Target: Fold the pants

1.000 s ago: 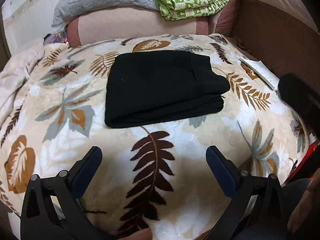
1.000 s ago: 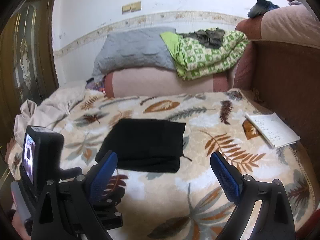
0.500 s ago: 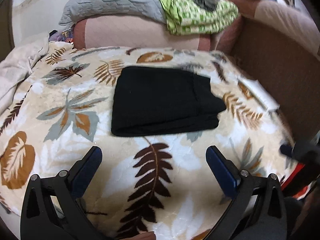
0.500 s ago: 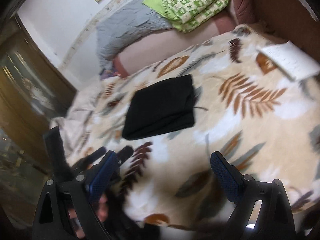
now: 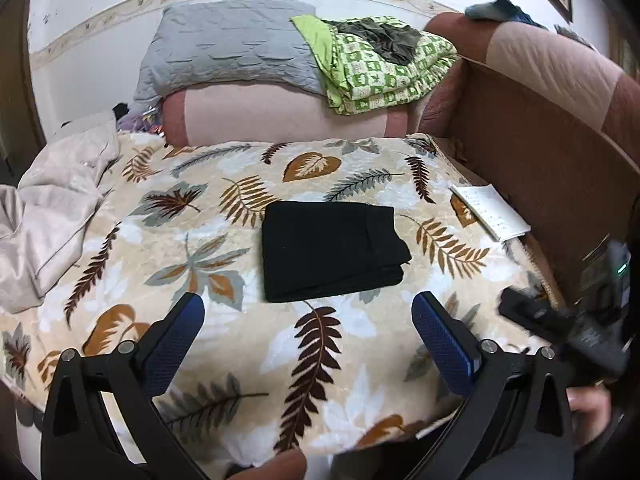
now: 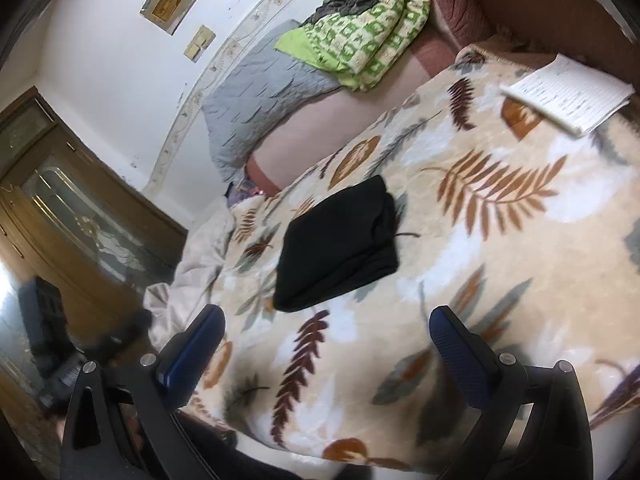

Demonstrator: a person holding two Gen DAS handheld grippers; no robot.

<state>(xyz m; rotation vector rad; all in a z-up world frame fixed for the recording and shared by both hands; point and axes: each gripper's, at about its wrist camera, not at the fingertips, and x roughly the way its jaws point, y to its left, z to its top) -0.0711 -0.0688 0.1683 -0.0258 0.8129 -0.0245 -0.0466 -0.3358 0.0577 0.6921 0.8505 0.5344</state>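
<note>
The black pants (image 5: 330, 254) lie folded into a compact rectangle in the middle of the leaf-patterned blanket (image 5: 320, 360). They also show in the right wrist view (image 6: 338, 244). My left gripper (image 5: 308, 320) is open and empty, held back from the pants near the blanket's front edge. My right gripper (image 6: 326, 330) is open and empty, tilted, also apart from the pants. The right gripper shows blurred at the right of the left wrist view (image 5: 560, 328).
A white notepad (image 5: 490, 212) lies on the blanket's right side by the brown sofa back (image 5: 540, 140). A grey pillow (image 5: 228, 48) and green checked quilt (image 5: 380, 64) sit on the far armrest. Crumpled beige fabric (image 5: 52, 216) lies left. A wooden door (image 6: 80, 220) stands left.
Both grippers have pulled back from the folded pants, which look smaller now. The right gripper has tilted and swung down to the right. The pants have not moved.
</note>
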